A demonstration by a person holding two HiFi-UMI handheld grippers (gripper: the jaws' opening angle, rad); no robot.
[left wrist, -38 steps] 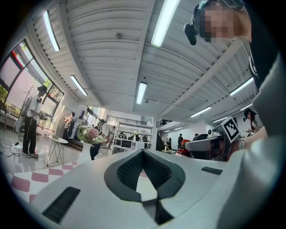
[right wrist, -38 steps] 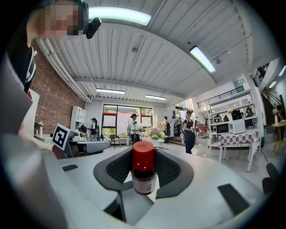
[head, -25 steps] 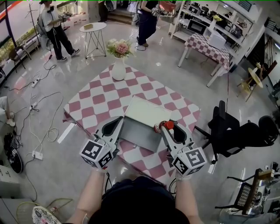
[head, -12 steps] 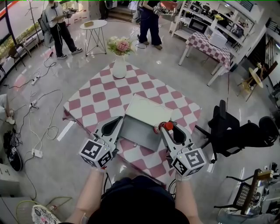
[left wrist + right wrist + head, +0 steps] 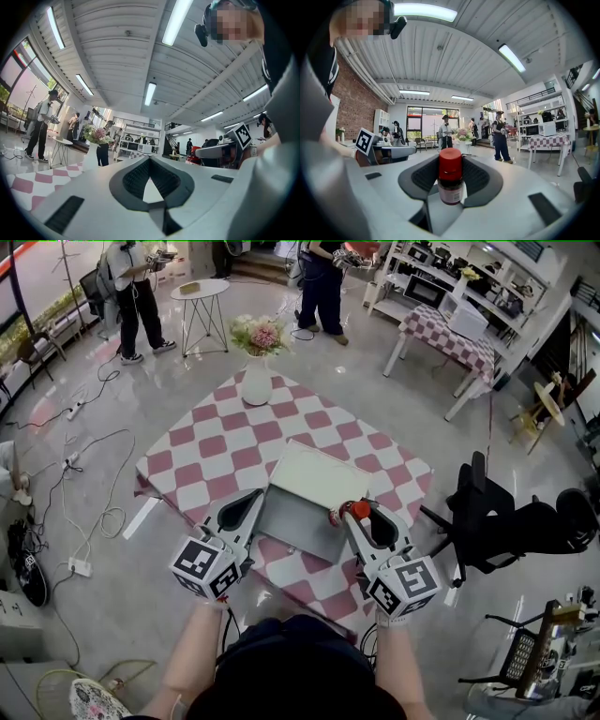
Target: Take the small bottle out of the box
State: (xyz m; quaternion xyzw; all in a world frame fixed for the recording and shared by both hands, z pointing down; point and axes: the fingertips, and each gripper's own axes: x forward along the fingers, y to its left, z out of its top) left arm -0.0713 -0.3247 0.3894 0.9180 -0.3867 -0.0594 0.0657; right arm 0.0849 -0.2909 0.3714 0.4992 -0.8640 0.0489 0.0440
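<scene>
- Evidently the right gripper (image 5: 451, 161) had its fingers (image 5: 423, 177) clamped on the small bottle (image 5: 451, 186). The ribbed dark pads pressed the bottle's body from both sides below the red cap. They stood fairly wide only because the bottle filled the gap.
- The bottle stood upright near the fingertips, cap up. A level hold low on the body was probably chosen so that it would not tip or slip while carried.
- Just left of those fingers lay the open box (image 5: 298, 526), its pale lid thrown back away from the person. In the head view the bottle (image 5: 360, 510) seemed to sit at the box's right edge rather than down inside it. Its height above the rim could not be judged.
- Across the box, the left gripper (image 5: 150, 158) had its fingers (image 5: 133, 178) brought together at the tips with nothing between them. It sat just beside the box's left edge, likely idle or ready to steady the box; whether it touched the box could not be told.
- Beyond both pairs of fingers spread the checked table (image 5: 220, 442), with a vase of flowers (image 5: 255, 381) at its far corner, well apart from the box.
- By my reading the lift out was nearly or wholly done, and setting the bottle down was what remained.
</scene>
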